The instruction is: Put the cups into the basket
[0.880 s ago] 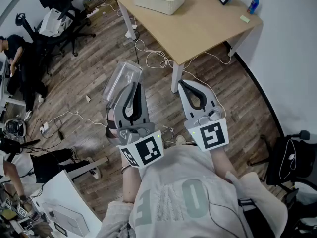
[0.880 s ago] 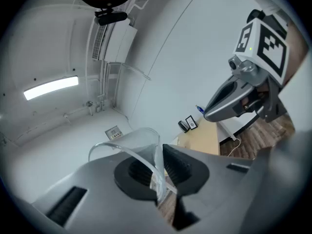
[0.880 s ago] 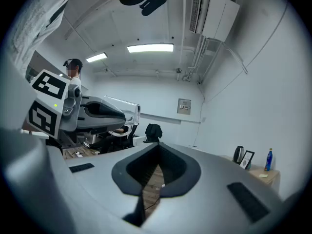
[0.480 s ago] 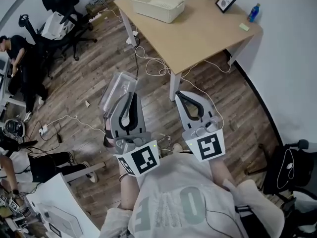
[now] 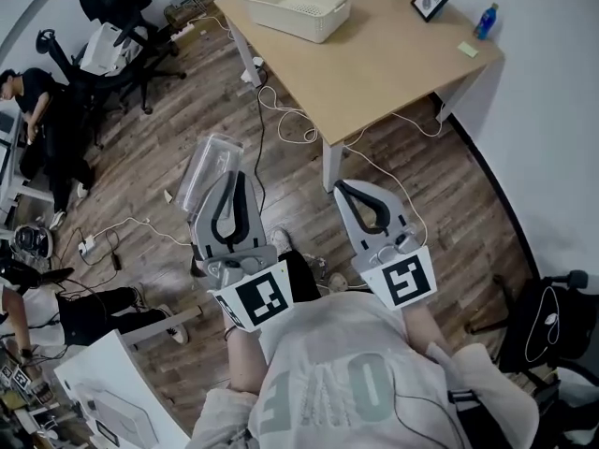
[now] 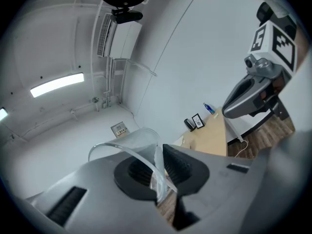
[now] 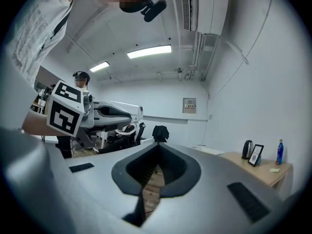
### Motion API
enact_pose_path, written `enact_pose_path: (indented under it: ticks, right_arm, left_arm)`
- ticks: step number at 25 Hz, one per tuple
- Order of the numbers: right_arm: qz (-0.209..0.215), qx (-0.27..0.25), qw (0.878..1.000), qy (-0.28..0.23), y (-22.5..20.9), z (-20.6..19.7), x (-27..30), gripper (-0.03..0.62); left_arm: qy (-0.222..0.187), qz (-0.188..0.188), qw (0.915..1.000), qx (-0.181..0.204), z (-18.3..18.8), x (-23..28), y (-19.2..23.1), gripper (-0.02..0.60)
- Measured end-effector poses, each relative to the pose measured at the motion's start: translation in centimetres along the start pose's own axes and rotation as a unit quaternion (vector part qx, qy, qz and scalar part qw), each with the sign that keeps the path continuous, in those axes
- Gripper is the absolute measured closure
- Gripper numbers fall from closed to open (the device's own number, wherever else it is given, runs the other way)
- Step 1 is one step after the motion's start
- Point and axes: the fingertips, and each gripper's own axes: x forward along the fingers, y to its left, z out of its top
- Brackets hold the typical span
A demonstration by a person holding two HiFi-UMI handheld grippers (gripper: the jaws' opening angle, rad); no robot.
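Head view: left gripper (image 5: 228,178) clamped on cup (image 5: 206,165) wall, right gripper (image 5: 349,187) jaws together, empty, both over floor (image 5: 449,185); basket (image 5: 292,22) far, on table (image 5: 393,64).

Standing on a wood-plank floor (image 5: 159,157), a person in a pale printed shirt (image 5: 328,382) levels two grippers toward a light wooden table (image 5: 393,59). The left gripper (image 5: 227,180) clamps a clear plastic cup (image 5: 204,168), which juts past its jaws. The right gripper (image 5: 348,188) appears closed and empty. A cream basket (image 5: 309,24) sits at the table's far corner, well apart from both. White cables (image 5: 281,110) trail beneath.
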Motion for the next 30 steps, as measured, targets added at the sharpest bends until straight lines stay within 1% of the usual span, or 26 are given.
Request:
enact_pose_path:
  ticks: [3,6,9,14,20,25,28,30]
  right_arm:
    - [-0.022,0.005,1.0,0.007,-2.2,-0.9,2.2,0.595]
    - [-0.04,0.005,0.999,0.015,-4.0,-1.4,5.3,0.595]
    - [-0.039,-0.006,0.999,0.011,-4.1,-0.9,10.2,0.595]
    - [-0.058,-0.024,0.998,0.001,-5.3,-0.2,18.7,0.595]
    - [-0.068,-0.025,0.997,0.003,-5.3,-0.4,27.3,0.595]
    - [-0.081,-0.031,0.996,0.017,-4.4,-1.1,31.8,0.595]
    - [-0.088,-0.033,0.995,0.035,-4.2,-2.0,32.9,0.595]
    - [-0.096,-0.028,0.994,0.044,-4.9,-2.4,33.4,0.595]
  left_arm:
    - [-0.005,-0.001,1.0,-0.003,-1.0,2.9,0.4,0.534]
    - [-0.022,-0.01,0.9994,-0.024,-2.2,6.2,0.8,0.535]
    - [-0.032,-0.018,0.9988,-0.032,-4.2,8.9,3.1,0.535]
    - [-0.043,-0.035,0.9974,-0.045,-7.9,14.6,7.1,0.535]
    - [-0.063,-0.052,0.9958,-0.042,-11.6,20.1,11.7,0.535]
    - [-0.077,-0.066,0.9934,-0.053,-14.4,22.7,14.5,0.535]
    - [-0.082,-0.076,0.9917,-0.063,-15.6,23.8,14.8,0.535]
    - [-0.086,-0.083,0.9907,-0.066,-15.8,24.4,14.7,0.535]
